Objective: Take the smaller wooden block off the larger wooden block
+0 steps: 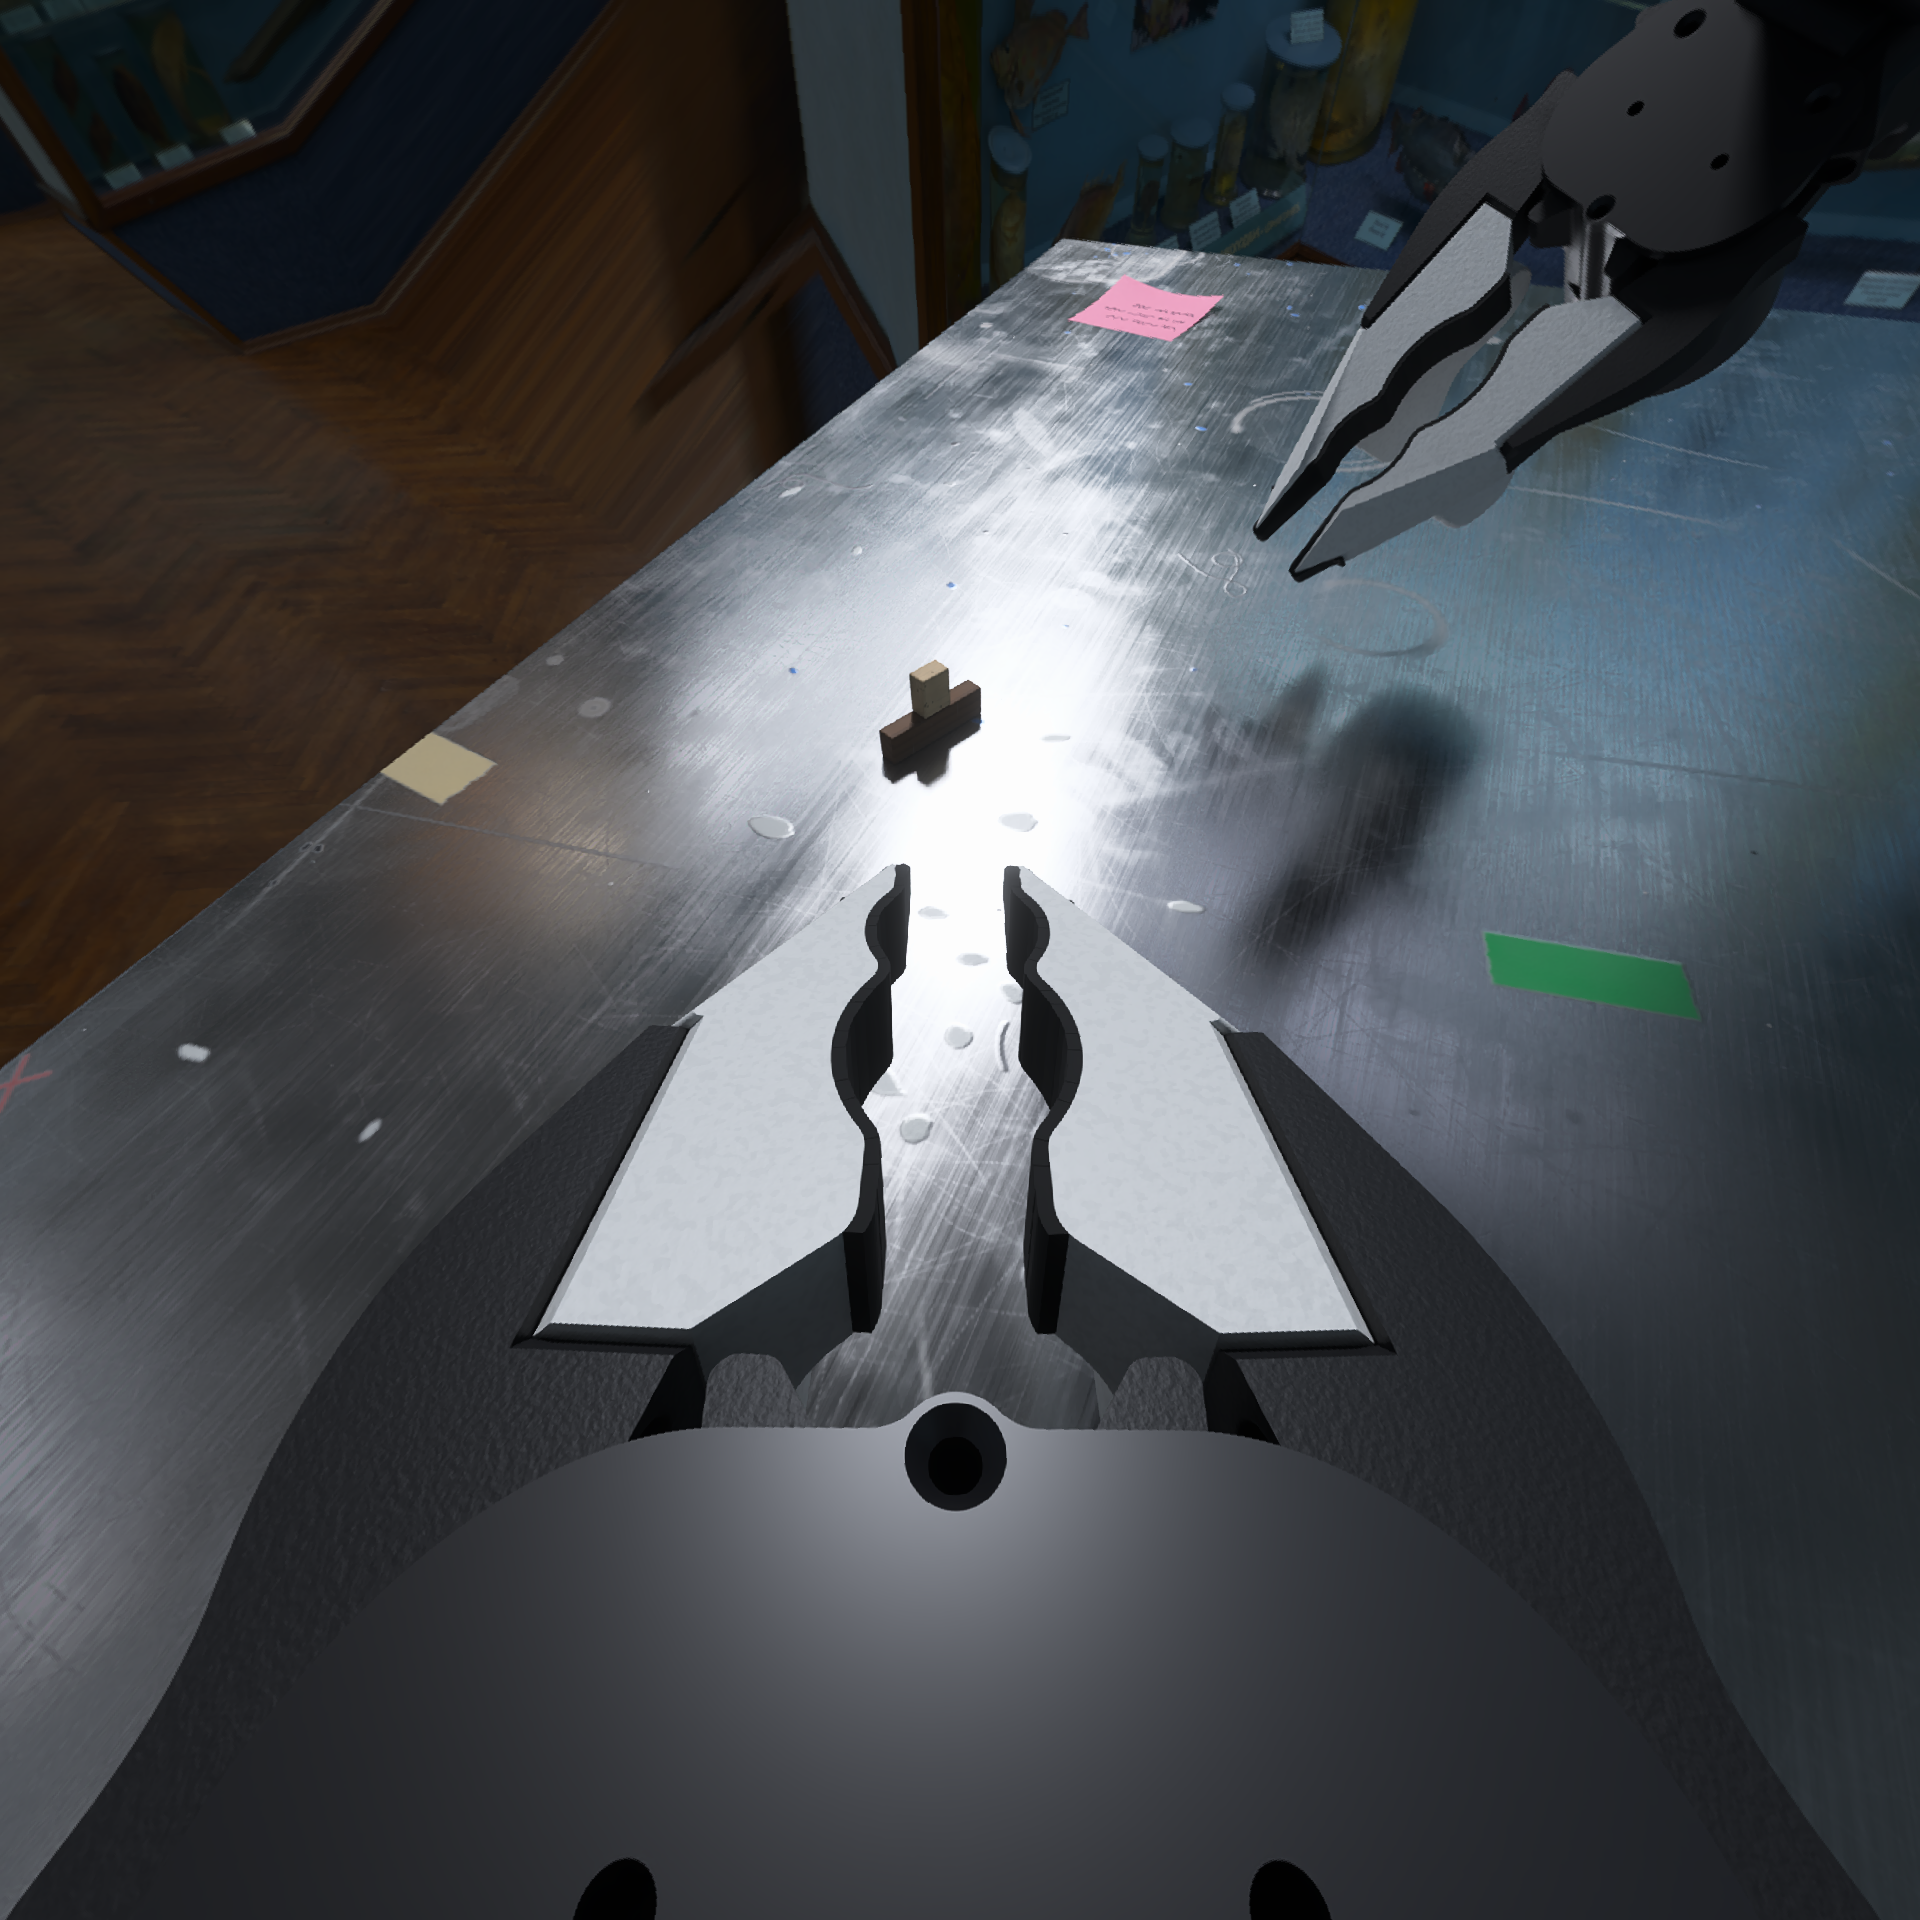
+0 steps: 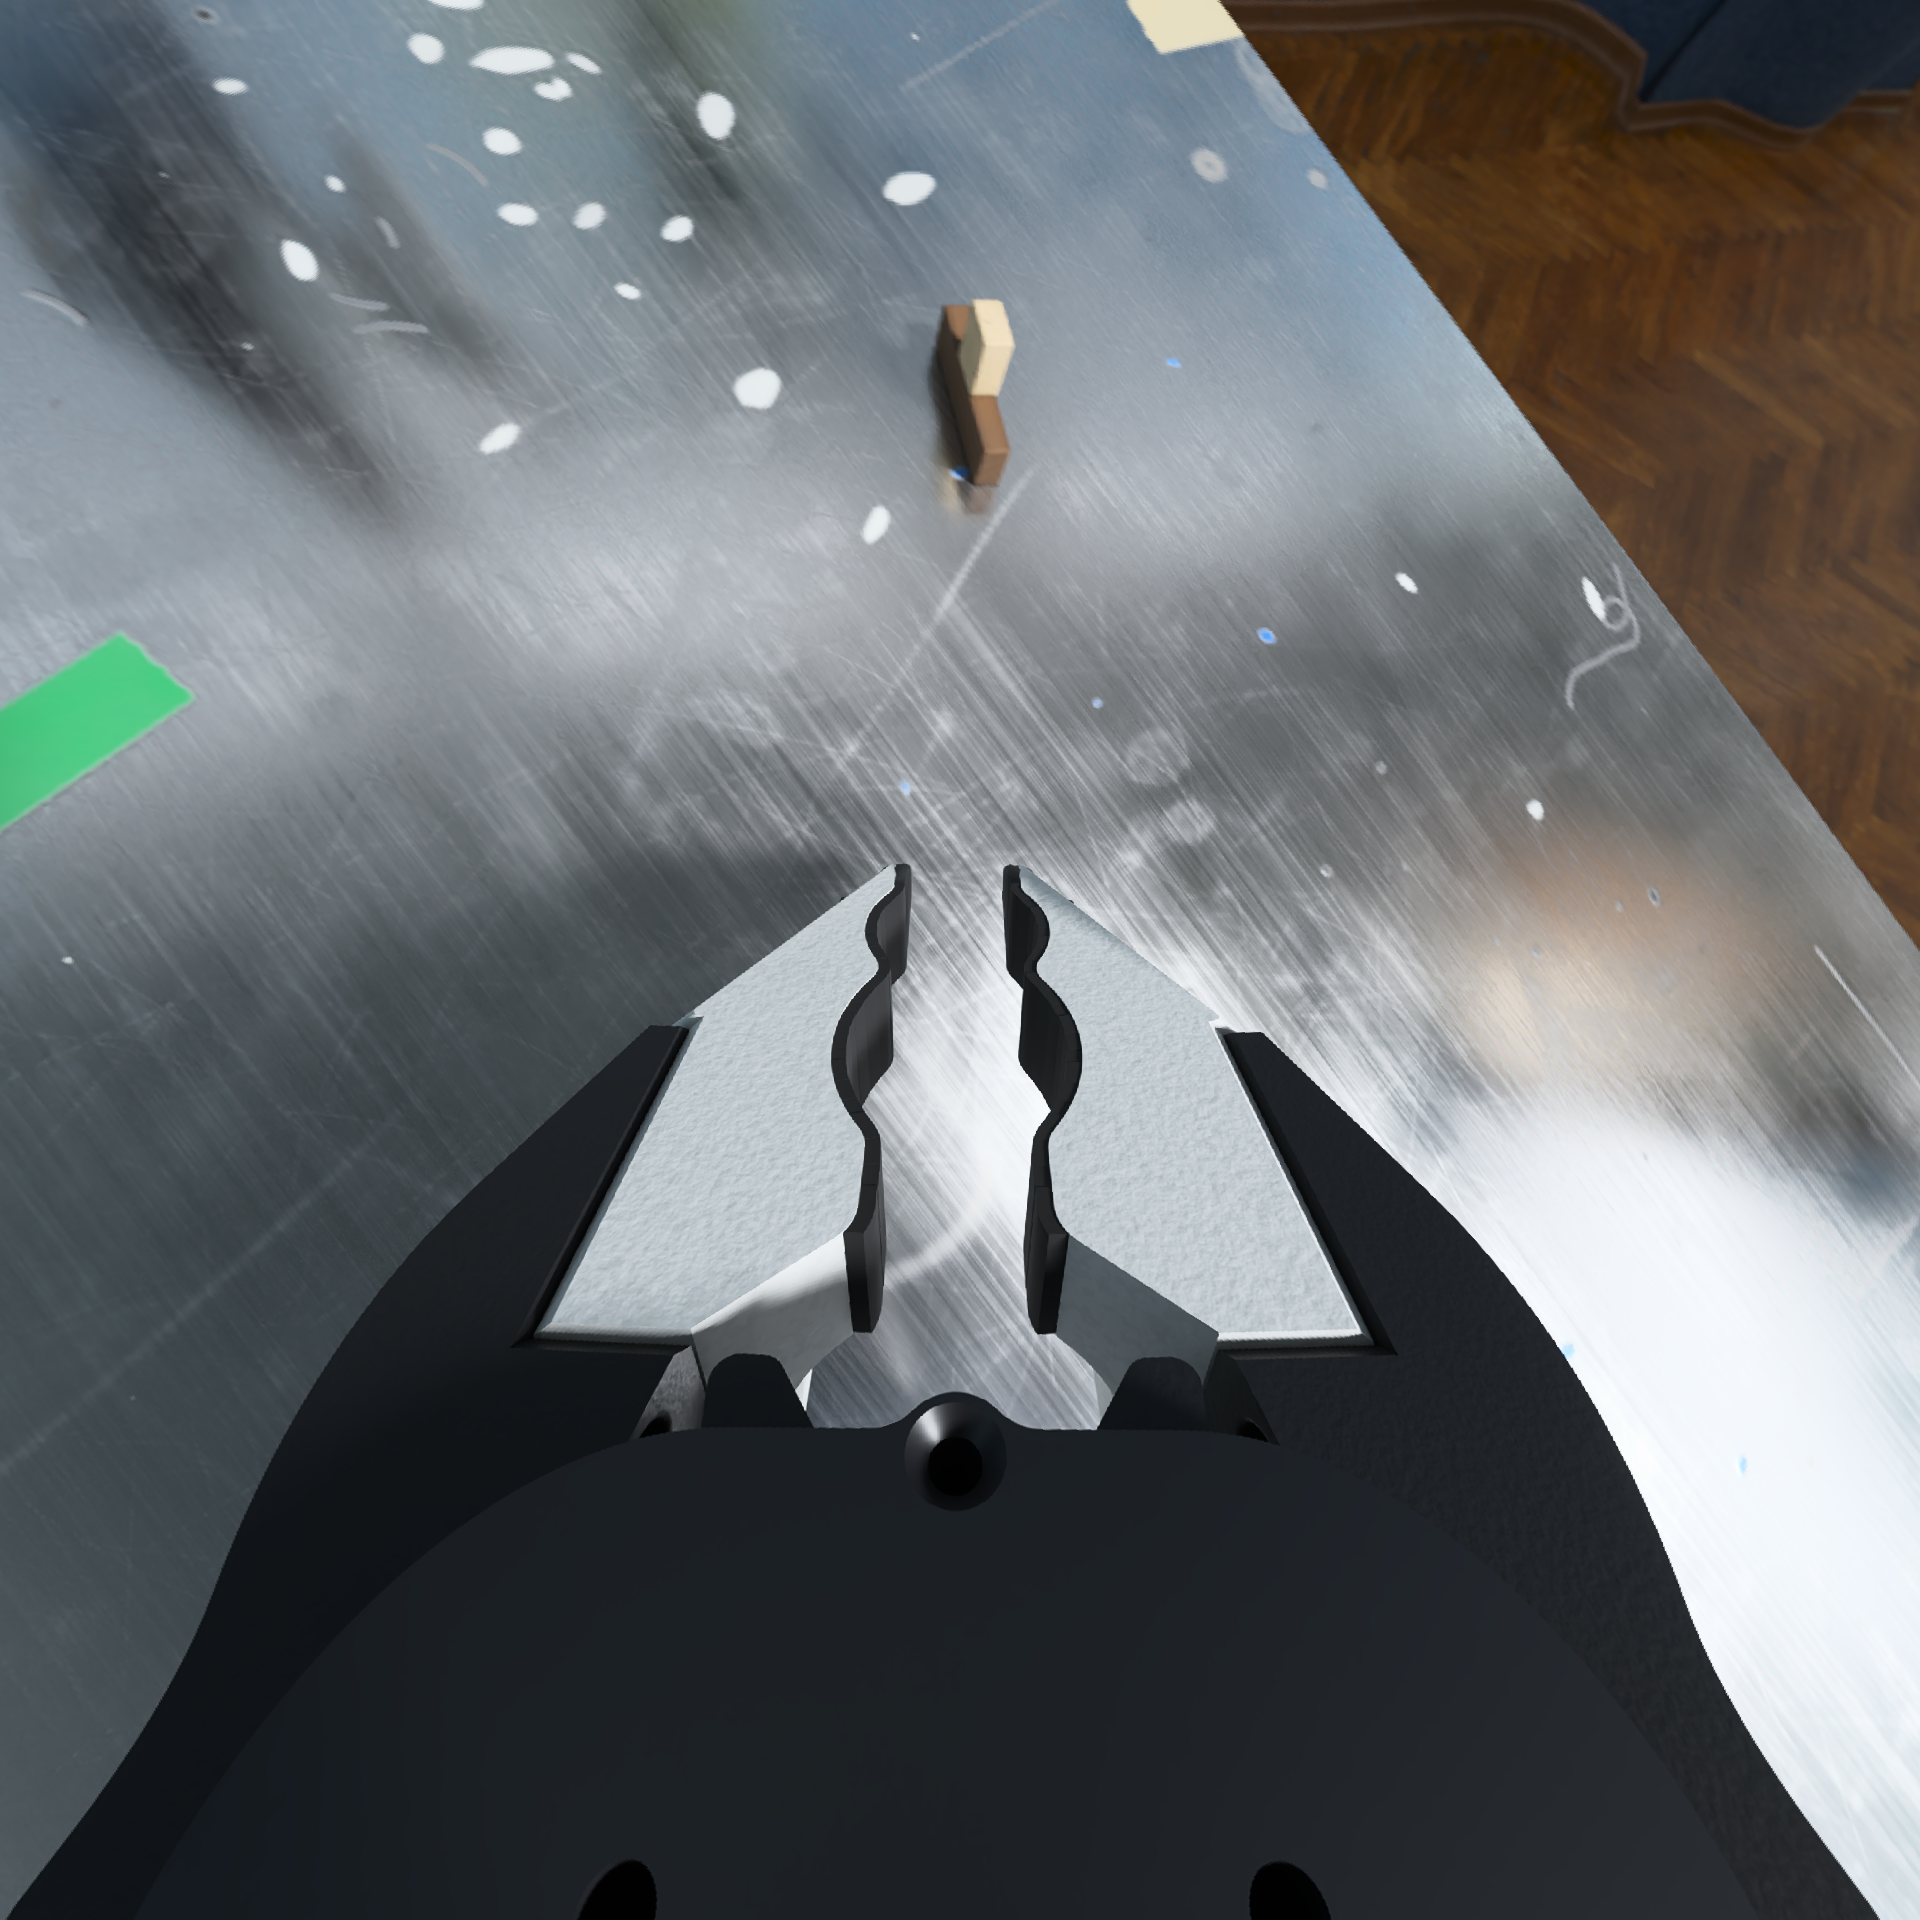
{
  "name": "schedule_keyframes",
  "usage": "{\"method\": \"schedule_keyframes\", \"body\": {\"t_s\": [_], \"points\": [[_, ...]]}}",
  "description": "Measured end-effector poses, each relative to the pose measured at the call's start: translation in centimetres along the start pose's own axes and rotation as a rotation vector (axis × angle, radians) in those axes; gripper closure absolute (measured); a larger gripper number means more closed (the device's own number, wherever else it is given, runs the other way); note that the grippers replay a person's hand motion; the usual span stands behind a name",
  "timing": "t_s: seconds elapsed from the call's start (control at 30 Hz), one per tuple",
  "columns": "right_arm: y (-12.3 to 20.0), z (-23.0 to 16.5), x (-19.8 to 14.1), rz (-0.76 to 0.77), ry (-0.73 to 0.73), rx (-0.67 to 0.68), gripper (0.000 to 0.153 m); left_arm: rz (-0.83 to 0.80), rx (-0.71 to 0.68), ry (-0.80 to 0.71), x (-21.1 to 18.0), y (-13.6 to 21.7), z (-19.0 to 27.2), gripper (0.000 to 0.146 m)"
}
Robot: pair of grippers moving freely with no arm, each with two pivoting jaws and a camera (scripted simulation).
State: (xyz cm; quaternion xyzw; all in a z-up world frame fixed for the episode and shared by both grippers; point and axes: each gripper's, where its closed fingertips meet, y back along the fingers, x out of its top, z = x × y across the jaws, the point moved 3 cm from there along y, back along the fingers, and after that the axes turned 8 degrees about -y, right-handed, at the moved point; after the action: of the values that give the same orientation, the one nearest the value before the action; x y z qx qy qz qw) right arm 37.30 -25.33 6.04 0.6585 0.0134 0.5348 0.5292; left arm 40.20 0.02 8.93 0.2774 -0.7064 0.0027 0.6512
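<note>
Closest to the lens in the left wrist view, the left tool (image 1: 954, 881) points forward above the desk (image 1: 1351, 1091), its two white fingers parted by a narrow gap with bare metal showing between them and nothing in its hold. That desk is a broad, scratched metal top dotted with pale flecks, and a wooden herringbone floor (image 1: 260, 499) lies beyond its far edge.

Up at the top right of the same view, the right tool (image 1: 1294, 549) hangs above the desk with its tips angled down. Seen along its own fingers in the right wrist view, the right tool (image 2: 954, 881) is likewise slightly parted and holds nothing.

Ahead of both tools, well apart from either, the larger wooden block (image 1: 930, 730) lies flat on the desk, a dark brown bar. On top of it, near its middle, stands the smaller wooden block (image 1: 928, 687), pale and upright. From the right tool's side, the larger wooden block (image 2: 979, 421) and the smaller wooden block (image 2: 987, 348) touch in the same way.

A green strip (image 1: 1590, 975) lies flat on the desk to the right, a pink note (image 1: 1146, 309) sits near the far end, and a tan patch (image 1: 438, 768) lies by the desk's left edge.
</note>
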Motion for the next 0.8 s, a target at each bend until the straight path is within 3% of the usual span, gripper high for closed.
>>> {"method": "schedule_keyframes", "body": {"t_s": [0.5,0.8], "points": [[-3.6,-4.7,2.1,-0.025,0.079,0.180,0.131,-0.004,-0.005,-0.003,0.0,0.0,0.1,0.129],[-2.3,-1.6,2.9,0.006,0.040,0.106,0.131,0.000,-0.004,-0.006,0.1,0.1,0.1,0.129]]}}
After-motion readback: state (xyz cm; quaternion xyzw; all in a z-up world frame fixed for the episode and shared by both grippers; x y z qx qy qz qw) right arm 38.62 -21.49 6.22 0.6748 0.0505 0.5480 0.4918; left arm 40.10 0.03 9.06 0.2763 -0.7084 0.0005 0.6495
